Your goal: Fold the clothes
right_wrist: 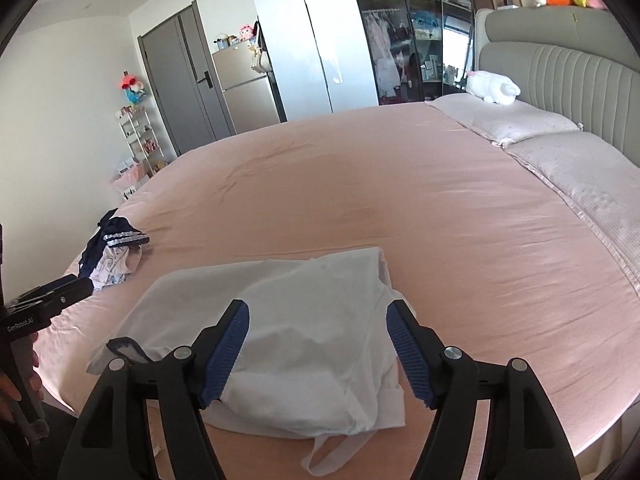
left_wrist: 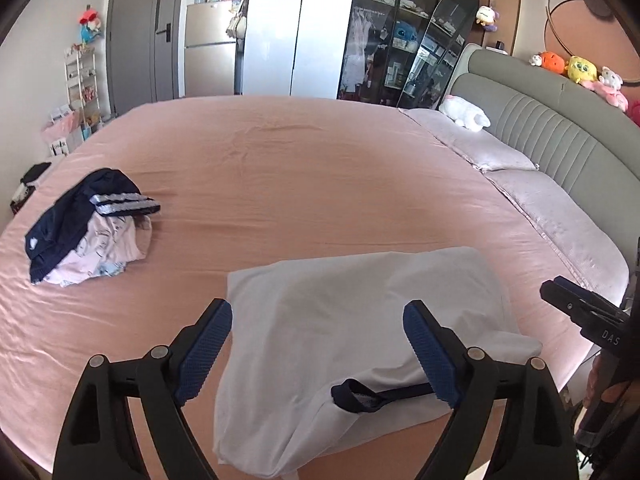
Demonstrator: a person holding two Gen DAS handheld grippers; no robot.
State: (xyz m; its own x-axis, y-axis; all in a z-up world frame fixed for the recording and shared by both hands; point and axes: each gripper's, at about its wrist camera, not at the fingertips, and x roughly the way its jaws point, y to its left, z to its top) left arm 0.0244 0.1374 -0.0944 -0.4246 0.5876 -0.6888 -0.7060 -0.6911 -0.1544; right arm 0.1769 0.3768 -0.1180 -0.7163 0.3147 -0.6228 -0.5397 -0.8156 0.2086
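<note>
Left wrist view looks down over a wide bed (left_wrist: 312, 184) with a smooth pink sheet. Two grippers are in use. The left gripper (left_wrist: 318, 354) has its jaws spread wide with nothing between the pads; they hang just above one white garment (left_wrist: 340, 320), loosely folded, lying at the near edge of the bed. A dark navy trim piece (left_wrist: 360, 396) shows at the garment's near end. The right gripper (left_wrist: 580, 312) enters at the right edge of this view, only partly seen.

Right wrist view shows the right gripper's jaws also standing open and empty above the same garment, with a thin white loop (right_wrist: 340, 452) of fabric trailing toward the camera. The left gripper appears at the left edge with part of a hand (right_wrist: 20, 376) on its handle.

One small pile of clothes (left_wrist: 88, 228) sits well apart on the left side of the bed: a navy piece with pale stripes on top of light printed pieces; how many garments are in it cannot be told.

Two pale pillows (left_wrist: 520, 188) lie along a grey padded headboard (left_wrist: 552, 136), and one white plush toy (left_wrist: 464, 114) rests on the far pillow. Several bright plush toys (left_wrist: 576, 70) line the top of the headboard.

Beyond the bed stand a grey door (left_wrist: 136, 36), a silver fridge (left_wrist: 210, 48), a white wardrobe (left_wrist: 296, 28) and a dark glass-fronted cabinet (left_wrist: 384, 32). A white wire rack (left_wrist: 82, 80) stands by the left wall; its contents are too small to make out.
</note>
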